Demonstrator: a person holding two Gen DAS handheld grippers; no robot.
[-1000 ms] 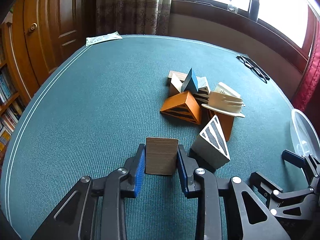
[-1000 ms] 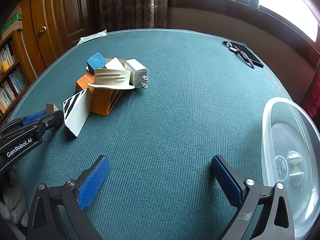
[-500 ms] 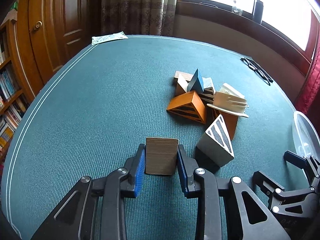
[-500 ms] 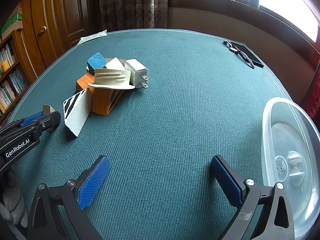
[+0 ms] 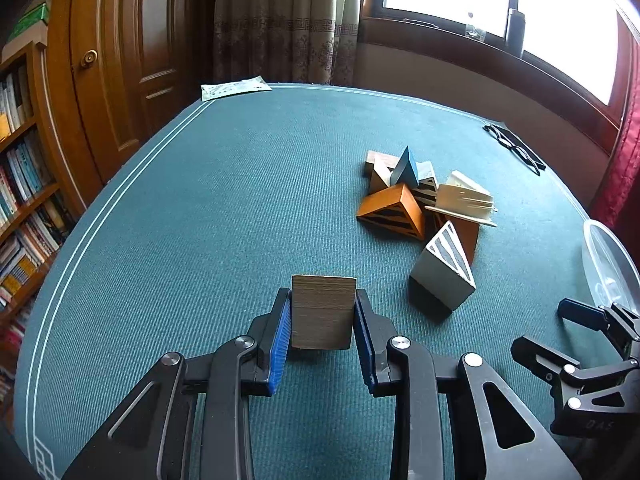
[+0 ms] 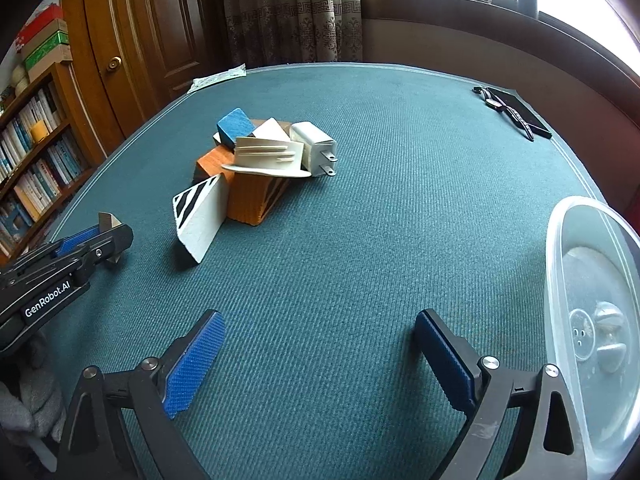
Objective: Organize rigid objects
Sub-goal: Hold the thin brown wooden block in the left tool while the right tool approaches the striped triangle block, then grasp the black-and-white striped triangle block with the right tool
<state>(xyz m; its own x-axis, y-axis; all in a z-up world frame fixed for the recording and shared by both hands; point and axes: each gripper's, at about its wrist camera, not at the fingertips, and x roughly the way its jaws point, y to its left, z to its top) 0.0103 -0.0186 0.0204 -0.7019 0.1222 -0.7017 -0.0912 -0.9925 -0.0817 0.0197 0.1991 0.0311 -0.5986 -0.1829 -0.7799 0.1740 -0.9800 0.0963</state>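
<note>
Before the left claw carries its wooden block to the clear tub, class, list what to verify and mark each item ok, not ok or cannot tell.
1. Left claw shut on the wooden block: ok, both blue pads press its sides.
2. Block clear of the table: cannot tell.
3. Clear tub has room: ok, only small pieces lie inside.
4. Right claw empty: ok, its jaws are closing with nothing between them.
5. Route to the tub free: not ok, the right claw sits between block and tub.
6. Pile undisturbed: ok, the striped white wedge stands apart from the block.
</note>
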